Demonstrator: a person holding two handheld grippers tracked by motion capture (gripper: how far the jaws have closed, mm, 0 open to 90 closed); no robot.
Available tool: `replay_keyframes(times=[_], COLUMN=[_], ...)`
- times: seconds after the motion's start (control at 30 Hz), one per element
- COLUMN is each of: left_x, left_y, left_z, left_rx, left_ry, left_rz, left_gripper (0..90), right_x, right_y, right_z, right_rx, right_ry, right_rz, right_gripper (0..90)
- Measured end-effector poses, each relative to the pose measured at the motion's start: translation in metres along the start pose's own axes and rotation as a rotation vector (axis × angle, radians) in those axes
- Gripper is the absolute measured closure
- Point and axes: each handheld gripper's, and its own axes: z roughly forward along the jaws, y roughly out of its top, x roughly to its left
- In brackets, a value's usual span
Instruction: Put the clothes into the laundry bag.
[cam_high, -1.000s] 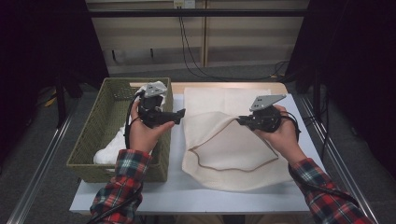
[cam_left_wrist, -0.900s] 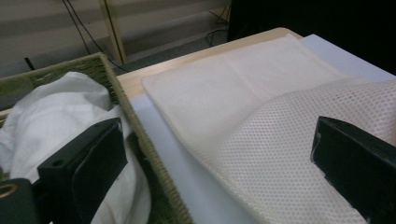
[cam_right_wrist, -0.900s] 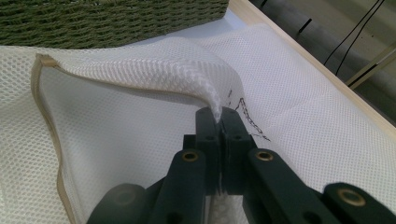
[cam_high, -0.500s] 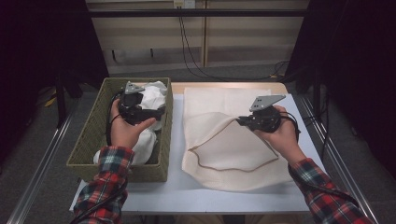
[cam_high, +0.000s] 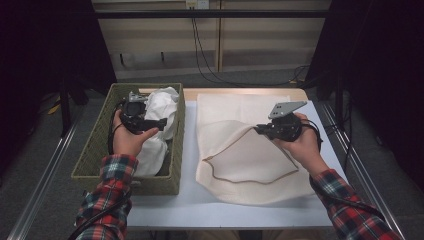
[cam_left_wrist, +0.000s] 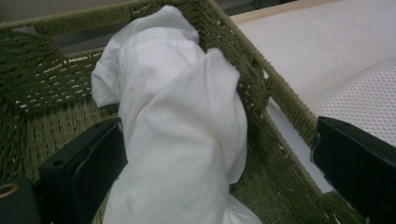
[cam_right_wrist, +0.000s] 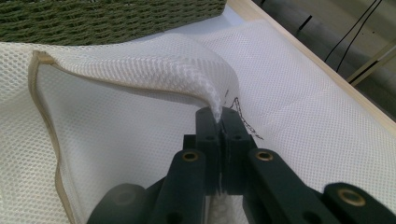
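Note:
A white cloth (cam_high: 161, 106) lies bunched in the green woven basket (cam_high: 95, 150) at the left of the table. My left gripper (cam_high: 159, 121) hovers over the basket, open. In the left gripper view its jaws stand wide on either side of the cloth (cam_left_wrist: 187, 116), which rests against the basket's wall (cam_left_wrist: 252, 70). A cream mesh bag (cam_high: 240, 160) lies flat to the right of the basket. My right gripper (cam_high: 260, 129) is shut on the bag's upper layer (cam_right_wrist: 140, 65) and lifts it, so the bag's mouth gapes toward the basket. In its own view the right gripper (cam_right_wrist: 219, 116) pinches the mesh fold.
The bag covers most of the white table (cam_high: 190, 200) to the right of the basket. The table's wooden far edge (cam_high: 240, 92) borders a dark drop with cables behind. Metal rails (cam_high: 365, 175) run along both sides.
My left hand has moved left, from the gap beside the bag to over the basket, and the white cloth now shows beside it. The right hand and the bag have stayed put.

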Motion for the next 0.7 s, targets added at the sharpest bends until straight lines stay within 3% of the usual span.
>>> replay_keyframes(times=[0.07,0.2,0.23,0.37,0.47,0.57,0.7], left_x=[0.004,0.012,0.012,0.016,0.017,0.021,0.023], left_y=[-0.002,-0.006,-0.008,-0.010,-0.013,-0.015,-0.016], left_z=[0.002,0.010,0.012,0.017,0.023,0.026,0.030], left_rx=[0.007,0.050,0.046,0.077,0.066,0.100,0.114], left_ry=[-0.011,0.009,0.017,0.020,0.020,0.029,0.036], left_rz=[-0.014,-0.004,-0.018,-0.002,-0.036,-0.025,-0.044], left_gripper=[3.4,3.4,3.4,3.4,3.3,3.4,3.2], right_x=[0.000,0.000,0.000,-0.001,-0.002,-0.002,-0.003], right_y=[0.000,-0.001,-0.001,-0.001,-0.001,-0.002,-0.002], right_z=[0.000,0.000,0.000,0.000,-0.001,-0.001,-0.001], right_rx=[0.002,0.001,0.001,0.003,0.001,-0.001,0.007], right_ry=[0.000,0.006,0.006,0.002,-0.002,0.000,-0.003], right_rz=[0.001,0.003,0.002,0.003,0.001,0.002,0.003], right_gripper=[88.2,88.2,88.2,88.2,88.2,88.2,88.2])
